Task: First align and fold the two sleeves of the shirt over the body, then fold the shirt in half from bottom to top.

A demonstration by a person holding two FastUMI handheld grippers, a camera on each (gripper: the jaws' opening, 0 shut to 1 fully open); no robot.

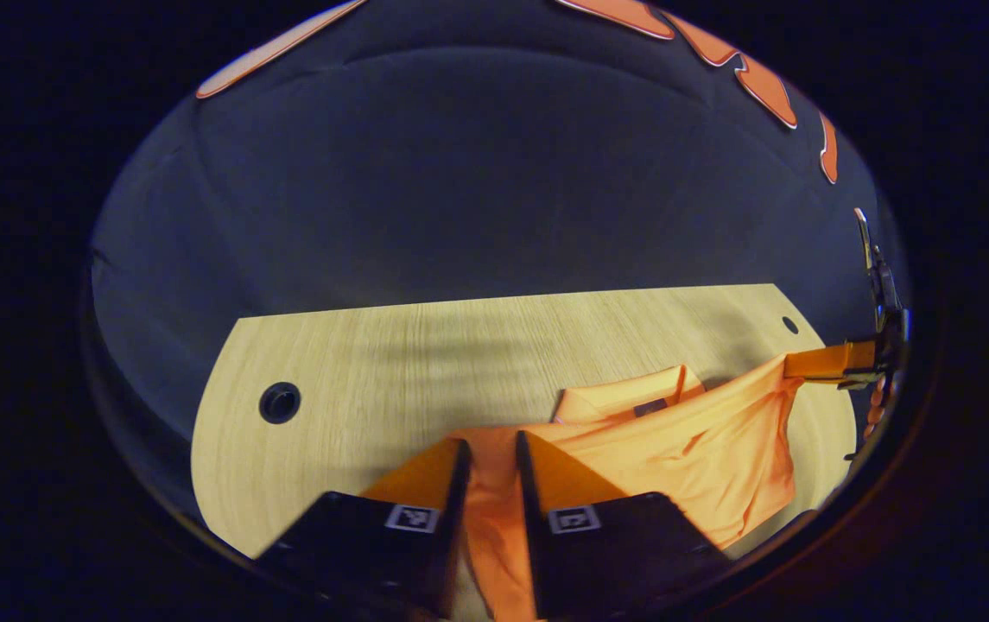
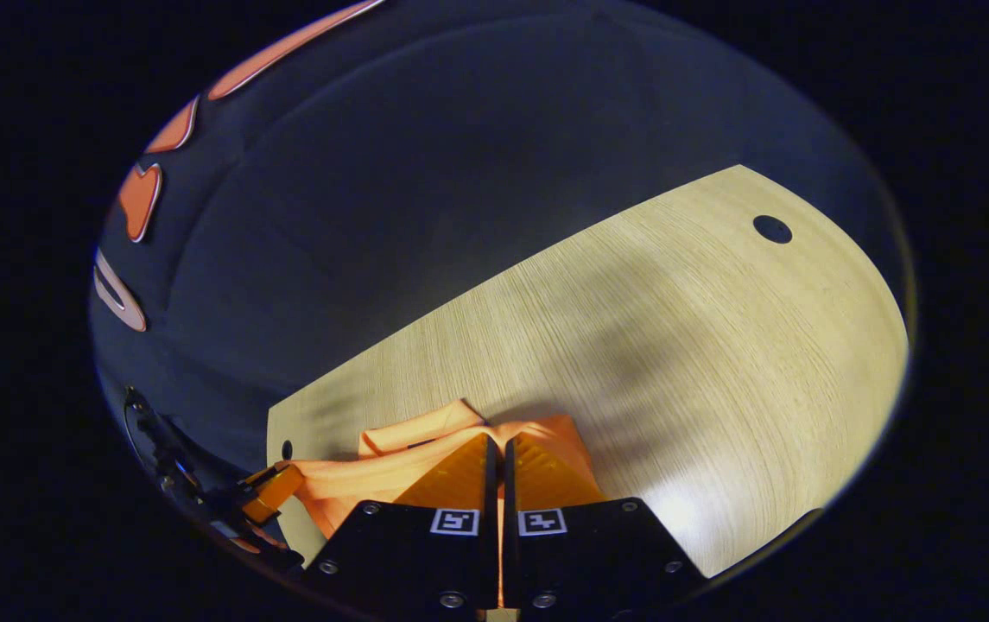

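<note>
1. Left gripper (image 1: 491, 449): both fingers squeezed onto a fold of the orange shirt (image 1: 701, 441). Cloth runs up btwn them and hangs below.
2. Right gripper (image 2: 495, 449): fingers pressed almost together w/ a thin strip of the shirt (image 2: 390, 471) pinched in the slit.
3. In the left gripper view the right gripper (image 1: 844, 363) sits far off to the right, gripping the other end of the shirt.
4. In the right gripper view the left gripper (image 2: 274, 491) is low on the left, at the shirt's far edge.
5. Shirt is stretched btwn the two, part lifted off the wood table (image 1: 425, 363); collar lies on the table just past the fingers.
6. Round hole (image 1: 279, 403) in the table, well left of the left gripper.
</note>
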